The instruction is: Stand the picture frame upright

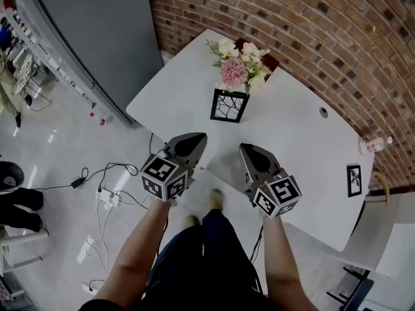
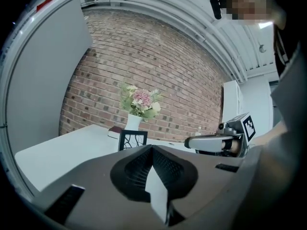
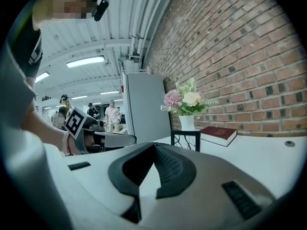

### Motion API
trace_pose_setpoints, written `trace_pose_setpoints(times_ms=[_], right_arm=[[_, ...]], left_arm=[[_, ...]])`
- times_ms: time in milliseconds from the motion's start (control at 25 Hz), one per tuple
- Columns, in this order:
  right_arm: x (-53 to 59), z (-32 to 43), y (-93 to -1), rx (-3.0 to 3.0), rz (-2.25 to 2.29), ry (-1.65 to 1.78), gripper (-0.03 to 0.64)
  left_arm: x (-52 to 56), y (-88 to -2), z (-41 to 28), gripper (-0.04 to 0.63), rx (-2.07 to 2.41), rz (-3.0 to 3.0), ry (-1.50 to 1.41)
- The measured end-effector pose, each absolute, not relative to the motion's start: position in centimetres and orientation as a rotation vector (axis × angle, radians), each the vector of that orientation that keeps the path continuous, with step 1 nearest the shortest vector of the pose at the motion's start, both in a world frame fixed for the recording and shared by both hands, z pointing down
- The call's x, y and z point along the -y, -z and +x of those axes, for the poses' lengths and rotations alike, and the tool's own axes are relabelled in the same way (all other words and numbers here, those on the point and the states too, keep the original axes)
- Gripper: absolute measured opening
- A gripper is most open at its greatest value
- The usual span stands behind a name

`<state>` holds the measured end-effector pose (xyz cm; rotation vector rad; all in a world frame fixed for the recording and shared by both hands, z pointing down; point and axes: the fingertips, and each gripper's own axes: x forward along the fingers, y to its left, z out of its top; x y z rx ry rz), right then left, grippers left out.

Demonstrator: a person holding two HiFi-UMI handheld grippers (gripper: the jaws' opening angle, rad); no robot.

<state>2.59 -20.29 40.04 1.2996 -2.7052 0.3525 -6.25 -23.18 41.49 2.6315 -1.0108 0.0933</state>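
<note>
The picture frame stands upright on the white worktop, on its left half and set in from the near edge, just in front of the vase of flowers (a red book lies behind, toward the brick wall). The left gripper and the right gripper hang side by side over the worktop's near edge. Both pairs of jaws are clenched with nothing between them. The frame lies ahead of both, apart from the jaws, roughly on the line between the two tips.
</note>
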Motion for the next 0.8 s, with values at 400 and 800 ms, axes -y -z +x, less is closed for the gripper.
trace_pose_setpoints(times_ms=[400, 800], right_arm=[[17.8, 2.0, -37.7, 2.721, 1.313, -0.341, 0.003], [16.5, 1.1, -35.8, 2.724, 1.325, -0.328, 0.003]], left_arm=[[20.5, -38.7, -6.7, 0.0, 0.981, 2.632, -0.027], [19.3, -36.4, -7.9, 0.0, 0.981, 2.647, -0.004]])
